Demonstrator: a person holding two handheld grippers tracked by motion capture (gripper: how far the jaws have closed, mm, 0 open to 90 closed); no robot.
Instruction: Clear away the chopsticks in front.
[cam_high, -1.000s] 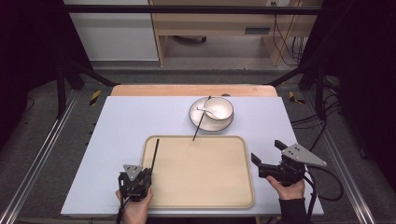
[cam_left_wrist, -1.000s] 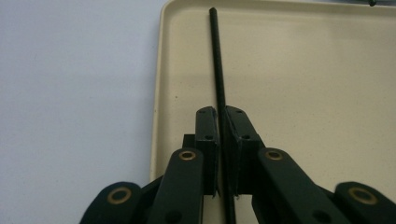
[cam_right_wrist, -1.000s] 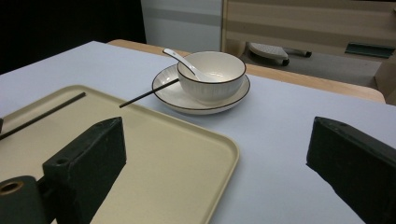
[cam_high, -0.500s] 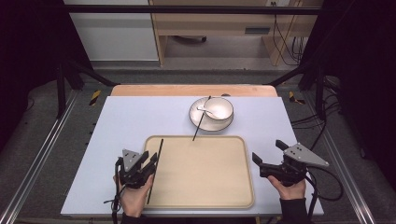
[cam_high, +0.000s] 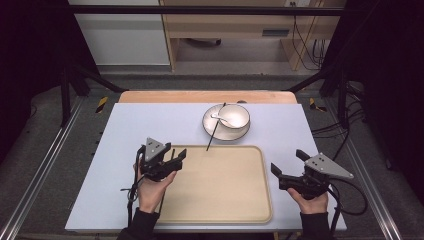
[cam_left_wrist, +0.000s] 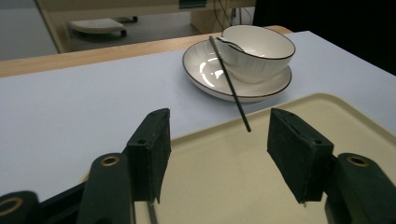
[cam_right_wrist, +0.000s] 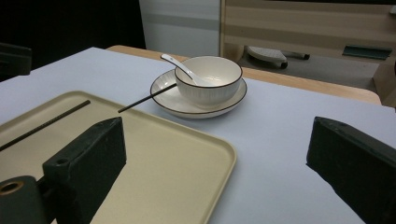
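Observation:
A beige tray (cam_high: 225, 200) lies on the pale blue table between my two grippers. Behind it a white bowl (cam_high: 235, 116) holding a white spoon (cam_high: 218, 118) stands on a white plate (cam_high: 226, 136). One black chopstick (cam_high: 214, 132) leans on the plate's rim, its tip over the tray's far edge. A second black chopstick (cam_right_wrist: 46, 123) lies flat along the tray's left side. My left gripper (cam_high: 176, 151) hovers open over the tray's far left corner, aimed at the bowl (cam_left_wrist: 259, 46), jaws empty. Right of the tray, my right gripper (cam_right_wrist: 215, 144) is held wide open and empty.
The table's far edge is a wooden strip (cam_high: 200, 96). Black frame rails (cam_high: 45, 165) run along both sides of the table. Bare table surface (cam_high: 135, 125) lies left of the plate. A cable (cam_high: 350, 200) trails from the right gripper.
The left gripper has let go of the chopstick, which now lies flat on the tray. That gripper moved forward and right towards the plate. The right gripper barely shifted.

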